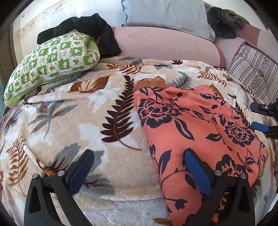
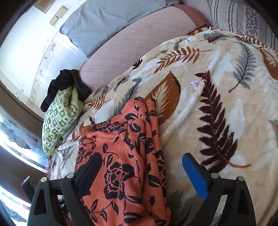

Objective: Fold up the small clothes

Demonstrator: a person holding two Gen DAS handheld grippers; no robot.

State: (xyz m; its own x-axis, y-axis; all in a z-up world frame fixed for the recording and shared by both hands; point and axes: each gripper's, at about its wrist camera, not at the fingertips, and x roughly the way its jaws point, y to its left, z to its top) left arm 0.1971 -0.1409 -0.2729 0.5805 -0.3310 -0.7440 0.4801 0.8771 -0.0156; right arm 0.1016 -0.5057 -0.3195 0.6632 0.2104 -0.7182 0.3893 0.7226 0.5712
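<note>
An orange garment with a dark flower print [image 1: 196,132] lies folded on the leaf-patterned blanket [image 1: 97,111]. It also shows in the right wrist view [image 2: 125,156]. My left gripper [image 1: 139,156] is open and empty, with its right finger over the garment's near left edge. My right gripper [image 2: 141,161] is open and empty, straddling the garment's right edge. The right gripper's fingertips [image 1: 258,116] also show at the right edge of the left wrist view, beside the garment.
A green checked pillow [image 1: 52,64] with a black garment [image 1: 86,29] on it lies at the far left. A pink bolster [image 1: 163,43], a grey pillow [image 1: 166,13] and a striped pillow [image 1: 252,71] line the head of the bed. A window [image 2: 15,135] is at the left.
</note>
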